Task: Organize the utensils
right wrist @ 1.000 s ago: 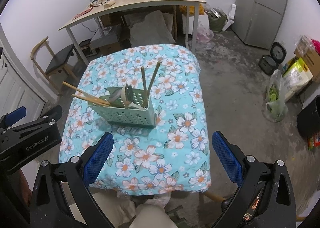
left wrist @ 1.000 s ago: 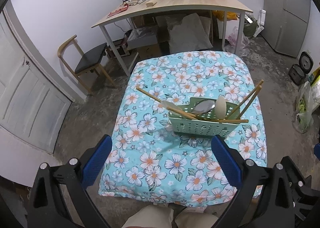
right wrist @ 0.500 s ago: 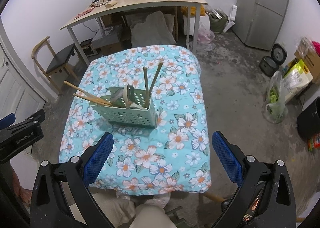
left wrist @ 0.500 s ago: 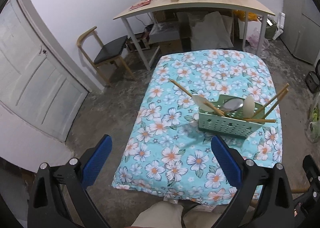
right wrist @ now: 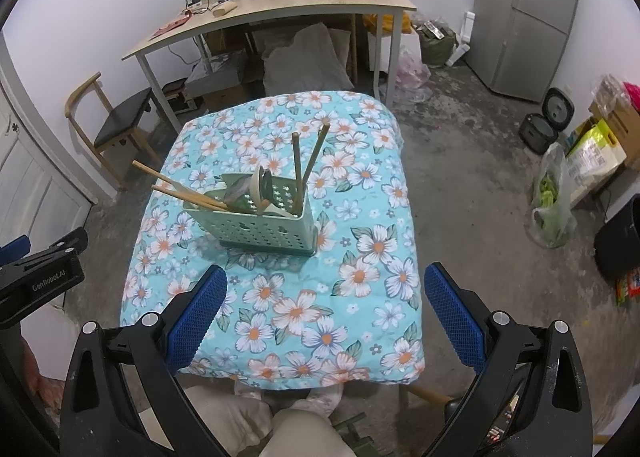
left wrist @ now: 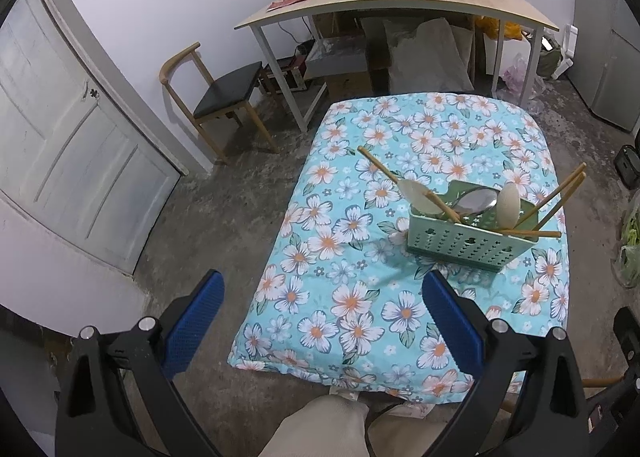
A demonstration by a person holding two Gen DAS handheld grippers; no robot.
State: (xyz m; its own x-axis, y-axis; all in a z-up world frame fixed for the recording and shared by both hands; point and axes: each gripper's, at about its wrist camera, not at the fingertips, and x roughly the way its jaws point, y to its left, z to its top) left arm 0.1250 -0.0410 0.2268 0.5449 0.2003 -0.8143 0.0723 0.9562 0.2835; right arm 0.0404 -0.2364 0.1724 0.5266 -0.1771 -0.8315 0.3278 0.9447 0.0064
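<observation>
A pale green perforated utensil basket (left wrist: pixel 468 245) (right wrist: pixel 260 227) stands on a table covered by a blue floral cloth (left wrist: pixel 360 297) (right wrist: pixel 312 317). Wooden chopsticks (left wrist: pixel 400 185) (right wrist: pixel 308 165) stick out of it at both ends, and a metal spoon (left wrist: pixel 478 201) and pale spoons (left wrist: pixel 509 205) (right wrist: pixel 256 187) rest inside. My left gripper (left wrist: pixel 324 317) is open, held high over the table's near left edge with nothing between its blue pads. My right gripper (right wrist: pixel 326 305) is open too, above the near cloth in front of the basket. The left gripper's body (right wrist: pixel 40 281) shows at the right wrist view's left edge.
Behind the table stands a wooden desk (left wrist: pixel 400 1) (right wrist: pixel 280 9) loaded with jars and clutter, with boxes beneath. A chair (left wrist: pixel 216 97) (right wrist: pixel 116 125) sits at the left wall by a white door (left wrist: pixel 60 137). A fridge (right wrist: pixel 528 9), rice cookers and bags stand right. The person's knees (right wrist: pixel 296 433) are below.
My left gripper has swung left, so the basket slid toward the right of its view and the door came into sight. The right gripper barely moved. The basket and utensils stayed put.
</observation>
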